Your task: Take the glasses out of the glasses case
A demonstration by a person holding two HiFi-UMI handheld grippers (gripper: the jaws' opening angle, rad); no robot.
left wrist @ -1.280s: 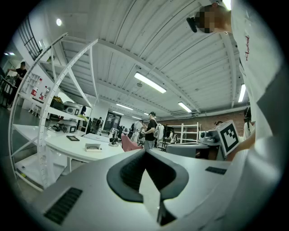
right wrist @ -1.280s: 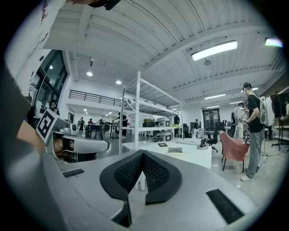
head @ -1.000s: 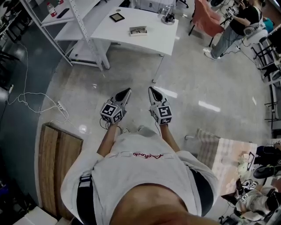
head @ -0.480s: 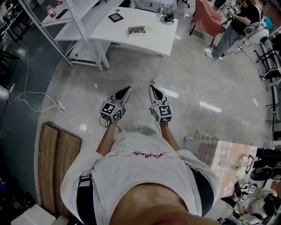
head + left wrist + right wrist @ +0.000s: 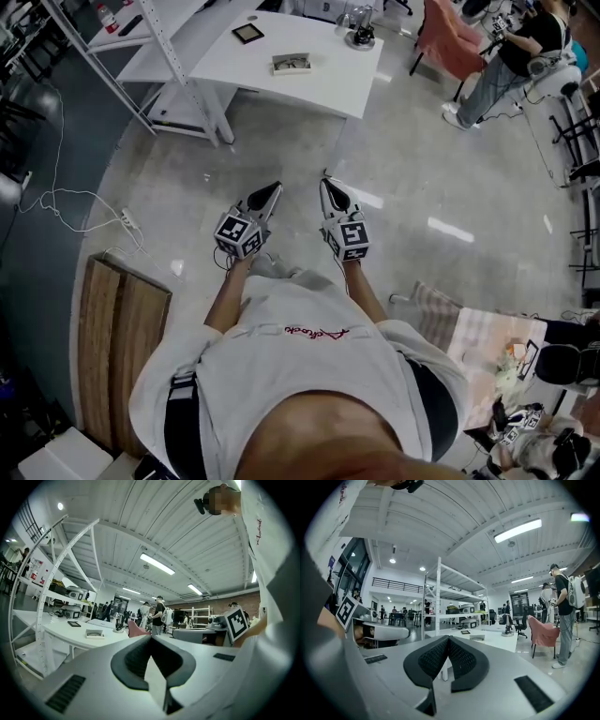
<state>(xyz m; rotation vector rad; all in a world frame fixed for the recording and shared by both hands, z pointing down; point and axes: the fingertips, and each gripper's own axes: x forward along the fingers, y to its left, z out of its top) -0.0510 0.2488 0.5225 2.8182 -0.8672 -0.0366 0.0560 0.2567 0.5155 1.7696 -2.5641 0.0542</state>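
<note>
The glasses case (image 5: 292,64) lies on a white table (image 5: 323,80) far ahead across the floor. It appears small in the left gripper view as the glasses case (image 5: 95,633) and in the right gripper view as the glasses case (image 5: 477,638); whether it is open and whether glasses are inside cannot be told. My left gripper (image 5: 275,188) and right gripper (image 5: 325,184) are held side by side in front of the body, well short of the table. Both point level toward it. The jaws of the left gripper (image 5: 151,637) meet at the tip, as do those of the right gripper (image 5: 448,638); both are empty.
On the table also sit a dark flat tablet (image 5: 248,34) and a small stand (image 5: 359,37). A white shelf rack (image 5: 173,52) stands left of it, a pink chair (image 5: 448,39) and a person (image 5: 511,52) to the right. A wooden bench (image 5: 117,342) and a floor cable (image 5: 66,202) lie on the left.
The person has moved a little across the floor, both grippers travelling along side by side. Their jaws have stayed shut. A shoe now shows under the left gripper.
</note>
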